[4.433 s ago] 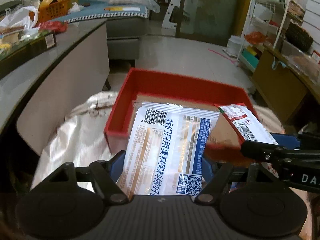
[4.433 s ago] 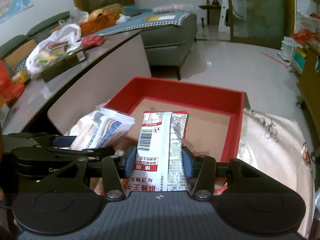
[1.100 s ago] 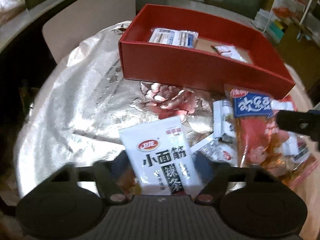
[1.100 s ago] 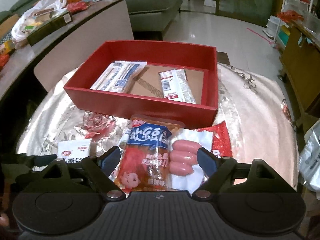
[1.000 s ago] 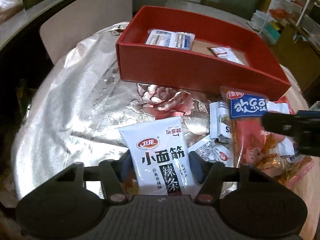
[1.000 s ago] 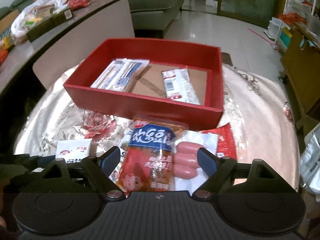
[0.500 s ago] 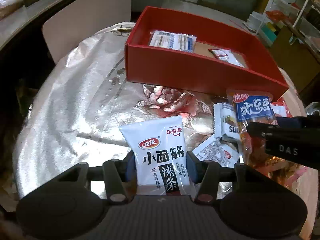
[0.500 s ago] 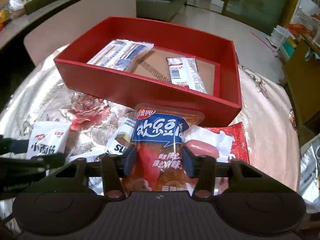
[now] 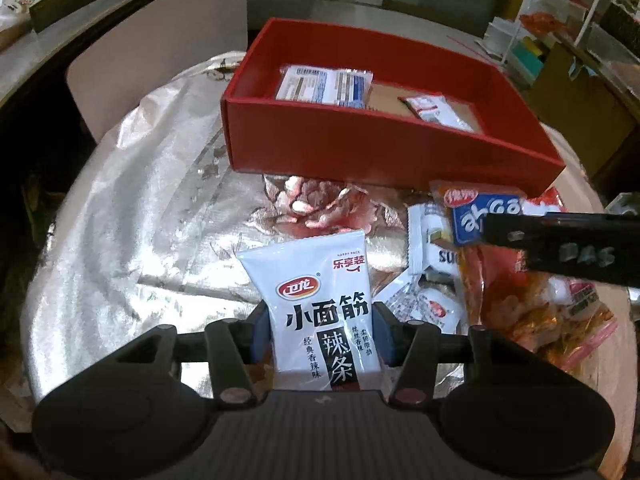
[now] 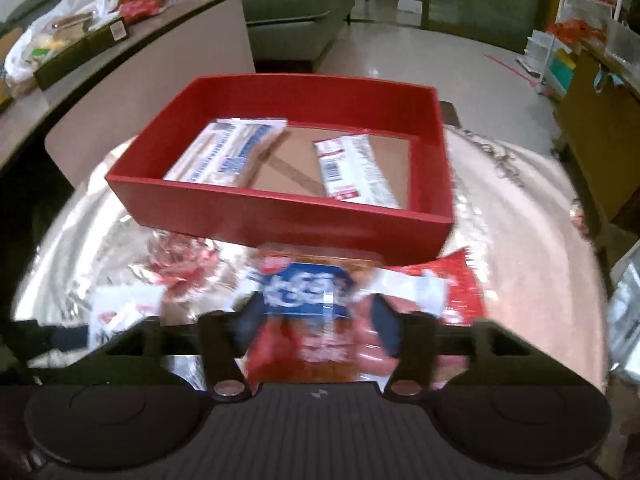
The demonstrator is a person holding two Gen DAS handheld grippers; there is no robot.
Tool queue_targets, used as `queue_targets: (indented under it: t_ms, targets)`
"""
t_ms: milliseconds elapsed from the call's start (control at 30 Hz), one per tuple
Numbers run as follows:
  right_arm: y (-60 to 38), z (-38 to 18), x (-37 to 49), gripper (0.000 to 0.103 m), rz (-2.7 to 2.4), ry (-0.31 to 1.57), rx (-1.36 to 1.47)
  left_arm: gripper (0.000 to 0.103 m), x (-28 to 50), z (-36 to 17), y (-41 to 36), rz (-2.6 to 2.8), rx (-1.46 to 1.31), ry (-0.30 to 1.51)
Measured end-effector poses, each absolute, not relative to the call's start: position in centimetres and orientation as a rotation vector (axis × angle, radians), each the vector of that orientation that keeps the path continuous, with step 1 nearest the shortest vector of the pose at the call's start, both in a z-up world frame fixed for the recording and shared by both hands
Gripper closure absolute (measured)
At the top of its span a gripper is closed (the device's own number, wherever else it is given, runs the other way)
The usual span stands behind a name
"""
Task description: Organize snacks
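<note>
My left gripper [image 9: 320,332] is shut on a white spicy-strip packet [image 9: 316,300], held just above the silvery tablecloth in front of the red box [image 9: 360,148]. My right gripper [image 10: 316,324] is shut on a red and blue sausage packet [image 10: 308,300], which is blurred; it also shows in the left wrist view [image 9: 480,216]. The red box [image 10: 280,216] holds a blue and white packet [image 10: 232,152] on its left and a red and white packet [image 10: 356,168] on its right.
Small white sachets [image 9: 428,276] and a red and white packet [image 10: 444,288] lie on the cloth near the box's front wall. A chair back [image 10: 152,80] stands behind the table on the left. A wooden cabinet [image 10: 600,128] stands to the right.
Both grippers closed on their packets, the left on the white packet, the right on the sausage packet. Both have since lifted slightly, the right one moving towards the box.
</note>
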State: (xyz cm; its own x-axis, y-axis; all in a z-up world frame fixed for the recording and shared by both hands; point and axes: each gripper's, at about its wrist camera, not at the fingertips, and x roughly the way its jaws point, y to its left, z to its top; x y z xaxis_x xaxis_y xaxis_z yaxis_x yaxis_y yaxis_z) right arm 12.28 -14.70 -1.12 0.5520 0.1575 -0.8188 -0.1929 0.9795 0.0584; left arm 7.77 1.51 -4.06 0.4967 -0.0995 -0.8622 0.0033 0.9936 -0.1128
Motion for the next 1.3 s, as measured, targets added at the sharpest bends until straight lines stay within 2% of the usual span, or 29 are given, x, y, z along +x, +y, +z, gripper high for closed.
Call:
queue_targets:
  t_ms: [133,300,333,367,433,467,700,833,900,967,1033,1067,1200,1300]
  targets:
    - [-12.7,-3.6,12.7,0.000,0.151,1.002,-0.158,0.057,7.7,-4.0,1.7,-0.070,-0.109,1.051]
    - [-14.0,-4.6,13.3,0.000,0.111,1.061,-0.124,0.057,7.9,-4.3,2.0,-0.073,-0.112,1.061]
    - [-14.6,-4.6,13.3,0.005,0.124,1.073,-0.101,0.057,7.9,-4.3,2.0,-0.076,-0.110,1.060]
    - [-15.2,-4.5,13.2,0.021,0.127,1.076,-0.076,0.057,7.9,-4.3,2.0,-0.078,-0.106,1.060]
    - [-16.2,-3.7,12.8,0.046,0.113,1.052,-0.068,0.057,7.9,-4.3,1.9,-0.083,-0.099,1.061]
    - [-16.7,-3.5,12.7,0.048,0.122,1.053,-0.060,0.057,7.9,-4.3,1.9,-0.084,-0.095,1.061]
    - [-18.2,-1.4,10.7,0.049,0.133,1.001,-0.042,0.055,8.0,-3.7,2.2,-0.094,-0.145,1.064]
    - [-19.5,1.3,9.3,0.049,0.172,0.935,0.021,0.049,8.1,-4.6,1.8,-0.065,-0.137,1.079]
    - [-20.1,2.5,8.6,0.049,0.196,0.905,0.046,0.039,8.3,-5.1,1.3,-0.034,-0.117,1.072]
    - [-20.6,3.3,8.3,0.049,0.214,0.879,0.069,0.037,8.5,-5.2,0.8,0.002,-0.099,1.072]
    - [-21.1,3.9,8.3,0.049,0.231,0.860,0.090,0.056,8.2,-5.1,0.8,0.030,-0.114,1.072]
    - [-21.2,4.2,8.3,0.049,0.241,0.852,0.093,0.059,8.0,-5.0,0.8,0.027,-0.124,1.078]
    - [-21.5,5.0,8.4,0.049,0.278,0.840,0.122,0.065,7.0,-4.0,0.4,0.070,-0.050,1.091]
    - [-21.3,6.3,7.9,0.049,0.283,0.801,0.132,0.066,6.7,-2.1,0.8,0.047,-0.077,1.048]
